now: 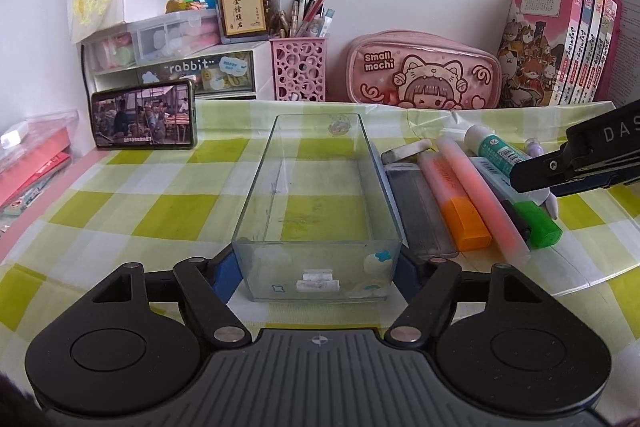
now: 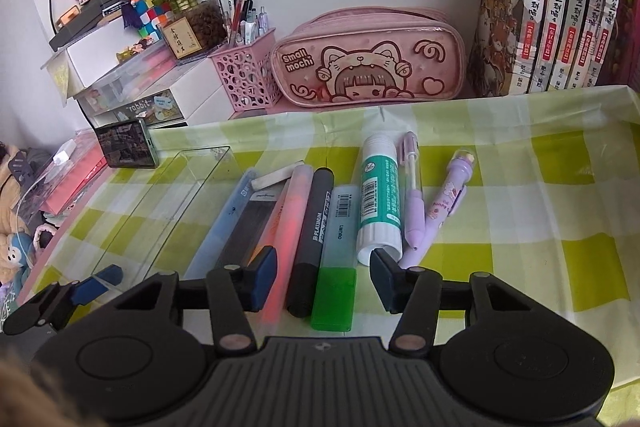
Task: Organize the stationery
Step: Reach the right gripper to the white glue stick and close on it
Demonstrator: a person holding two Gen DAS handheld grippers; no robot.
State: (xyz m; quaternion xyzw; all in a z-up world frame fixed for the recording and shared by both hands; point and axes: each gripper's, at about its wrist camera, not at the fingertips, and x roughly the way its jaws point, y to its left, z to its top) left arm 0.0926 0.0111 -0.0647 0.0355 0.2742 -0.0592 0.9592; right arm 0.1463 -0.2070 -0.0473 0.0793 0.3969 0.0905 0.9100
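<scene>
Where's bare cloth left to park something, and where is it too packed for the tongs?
Free: the cloth between the phone and the clear box, and the patch right of the purple pen, toward the books. The box itself is empty. Crowded: the row from lead case to glue stick, items side by side.

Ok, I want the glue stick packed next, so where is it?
In the right wrist view the glue stick lies right of centre on the checked cloth, between the green highlighter and a lilac pen.
</scene>
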